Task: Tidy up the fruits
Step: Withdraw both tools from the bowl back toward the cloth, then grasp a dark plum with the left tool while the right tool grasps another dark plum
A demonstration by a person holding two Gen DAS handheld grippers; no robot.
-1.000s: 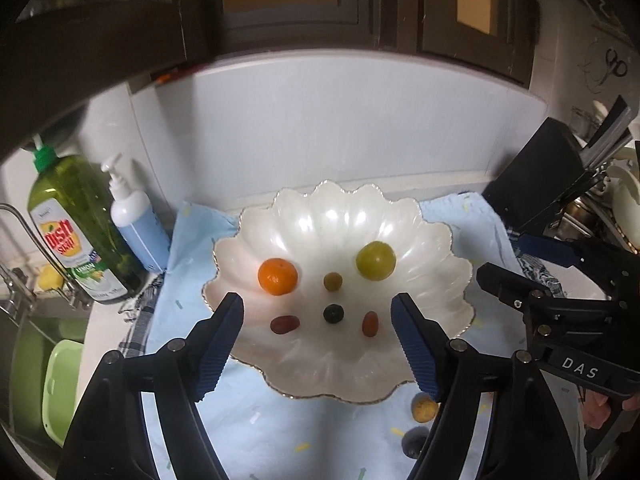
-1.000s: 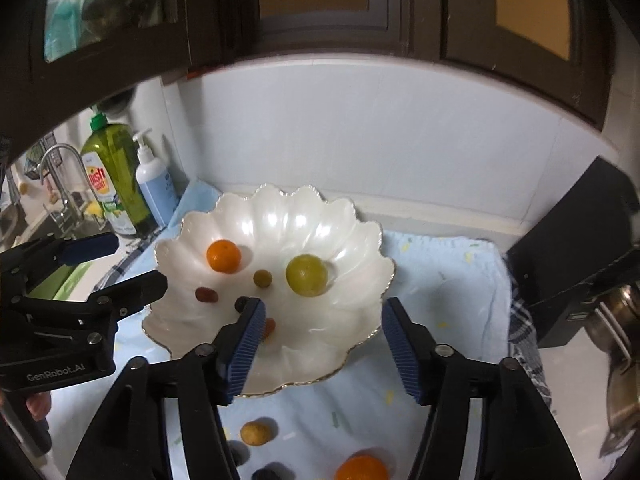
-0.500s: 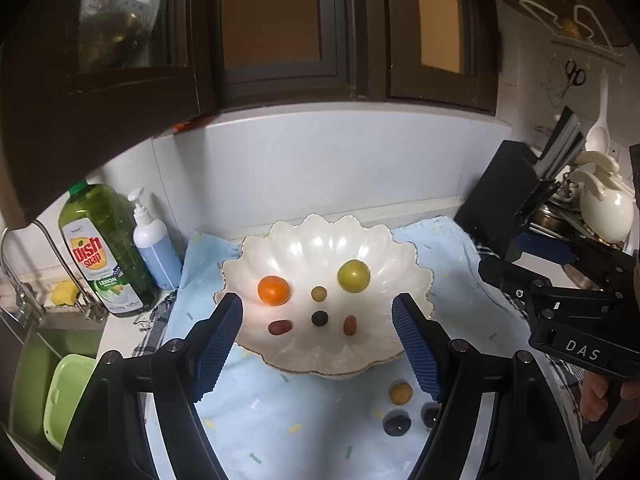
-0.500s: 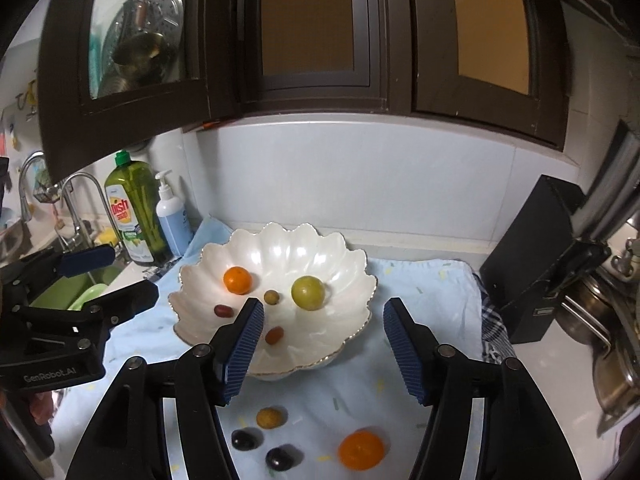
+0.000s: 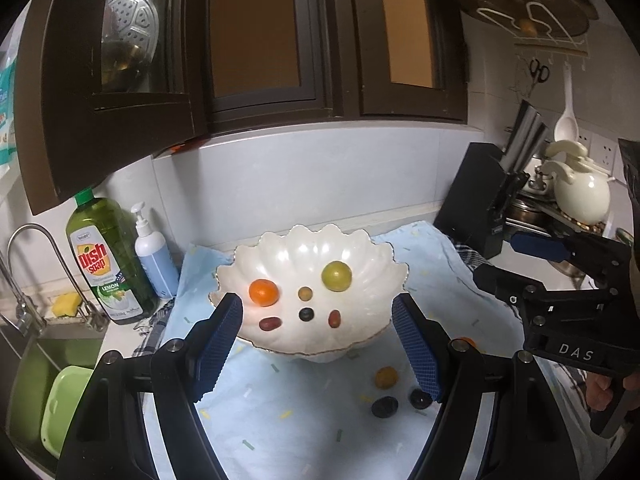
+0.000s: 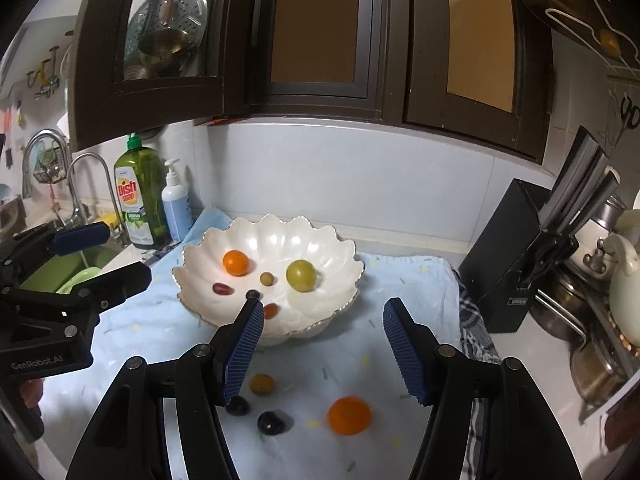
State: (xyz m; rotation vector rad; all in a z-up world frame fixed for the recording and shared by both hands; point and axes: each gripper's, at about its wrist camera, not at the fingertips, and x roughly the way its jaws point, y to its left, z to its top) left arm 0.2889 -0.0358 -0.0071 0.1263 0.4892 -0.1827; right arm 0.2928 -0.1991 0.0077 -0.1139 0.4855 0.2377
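A white scalloped bowl [image 5: 360, 248] [image 6: 324, 240] stands on a light blue cloth [image 5: 280, 420] [image 6: 360, 348]. In it lie an orange [image 5: 263, 292] [image 6: 236, 263], a green fruit [image 5: 336, 276] [image 6: 301, 275], a small brown fruit [image 5: 305, 293], a dark berry [image 5: 306, 314] and two red fruits [image 5: 270, 323] [image 5: 334, 319]. On the cloth in front lie an orange [image 6: 349, 415], a yellow-brown fruit [image 5: 386, 377] [image 6: 262, 384] and two dark fruits [image 5: 384, 406] [image 6: 271, 423]. My left gripper [image 5: 318, 344] and right gripper [image 6: 320, 344] are open, empty, held back above the cloth.
A green dish soap bottle [image 5: 106, 260] and a blue pump bottle [image 5: 154, 254] stand left of the bowl beside a sink [image 5: 36, 380] and tap. A black knife block [image 6: 516, 256], a white teapot [image 5: 580, 196] and pots stand at the right. Dark cabinets hang above.
Both grippers have drawn back and up from the bowl. The bowl looks smaller and the loose fruits on the cloth have come into view.
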